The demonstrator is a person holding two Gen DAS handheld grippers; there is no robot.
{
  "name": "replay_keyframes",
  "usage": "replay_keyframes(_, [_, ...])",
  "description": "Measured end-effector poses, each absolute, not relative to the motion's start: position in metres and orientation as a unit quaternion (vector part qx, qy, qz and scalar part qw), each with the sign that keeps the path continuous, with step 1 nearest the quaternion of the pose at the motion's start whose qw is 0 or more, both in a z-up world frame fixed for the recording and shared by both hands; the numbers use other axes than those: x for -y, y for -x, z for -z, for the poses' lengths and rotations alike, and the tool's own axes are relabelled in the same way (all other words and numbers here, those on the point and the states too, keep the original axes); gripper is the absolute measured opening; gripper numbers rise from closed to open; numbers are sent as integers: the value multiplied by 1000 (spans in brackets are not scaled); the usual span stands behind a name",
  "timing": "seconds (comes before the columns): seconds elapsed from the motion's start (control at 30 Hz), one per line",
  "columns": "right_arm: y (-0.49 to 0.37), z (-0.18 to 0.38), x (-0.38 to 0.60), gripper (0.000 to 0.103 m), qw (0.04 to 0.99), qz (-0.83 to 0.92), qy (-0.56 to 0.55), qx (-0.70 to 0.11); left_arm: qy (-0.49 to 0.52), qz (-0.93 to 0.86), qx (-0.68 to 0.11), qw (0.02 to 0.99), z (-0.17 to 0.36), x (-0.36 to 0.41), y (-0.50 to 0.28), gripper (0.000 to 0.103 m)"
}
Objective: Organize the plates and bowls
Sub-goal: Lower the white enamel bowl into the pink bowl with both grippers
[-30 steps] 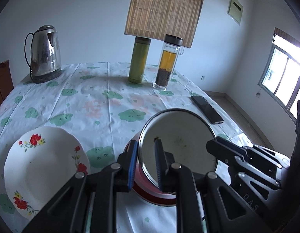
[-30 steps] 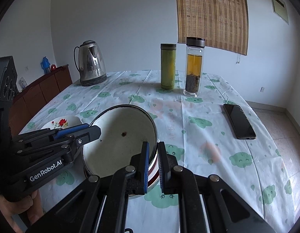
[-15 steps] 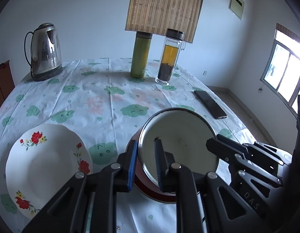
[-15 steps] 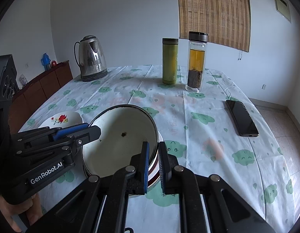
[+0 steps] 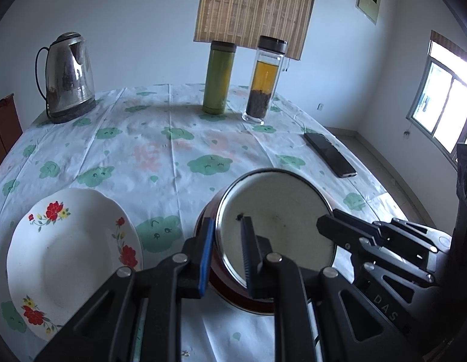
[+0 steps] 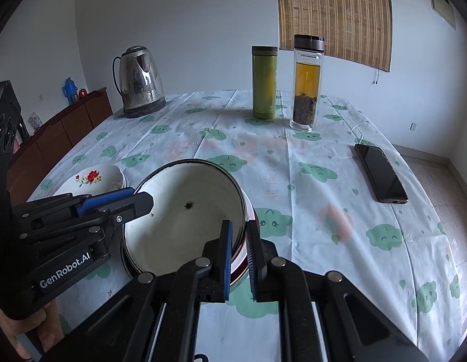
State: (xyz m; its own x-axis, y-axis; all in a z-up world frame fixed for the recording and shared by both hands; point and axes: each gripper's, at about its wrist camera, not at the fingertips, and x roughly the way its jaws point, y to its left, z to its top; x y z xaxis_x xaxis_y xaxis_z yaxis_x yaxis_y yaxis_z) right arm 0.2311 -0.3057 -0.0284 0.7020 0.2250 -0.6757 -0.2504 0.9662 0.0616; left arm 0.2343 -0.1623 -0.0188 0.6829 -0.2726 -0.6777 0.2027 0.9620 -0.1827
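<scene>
Slippage is my main worry here; I have the enamel bowl (image 6: 185,220) pinched by its thin rim from both sides, the left gripper (image 5: 228,250) clamped narrow on the rim nearest the floral plate (image 5: 70,256), the right gripper (image 6: 238,253) clamped narrow on the opposite rim, each with one pad inside the wall and one outside; the bowl sits in or just above a red-sided bowl (image 5: 221,283) on the tablecloth (image 6: 293,181), near the table's front edge, and I cannot tell whether the two are touching. A slick enamel lip held on so little pad could twist out if my two hands drift apart or tilt unevenly; then the bowl would clatter onto the one below or slide toward the plate just beside it. If the two bowls are wedged, lifting the upper one may drag the red one along. The phone (image 6: 381,173), kettle (image 6: 139,81), green flask (image 6: 263,83) and tea bottle (image 6: 307,83) stand well apart, so I judge them safe. Readable writing: "GenRobot.AI" on the left gripper's body in the right view; "DAS" on the right gripper's arm in the left view.
</scene>
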Motion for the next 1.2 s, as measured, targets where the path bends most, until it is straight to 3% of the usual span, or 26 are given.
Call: replay_keyframes(1.2, [-237, 33, 308, 12, 923, -133, 0, -362, 79, 142, -381, 910, 26, 155, -243, 15])
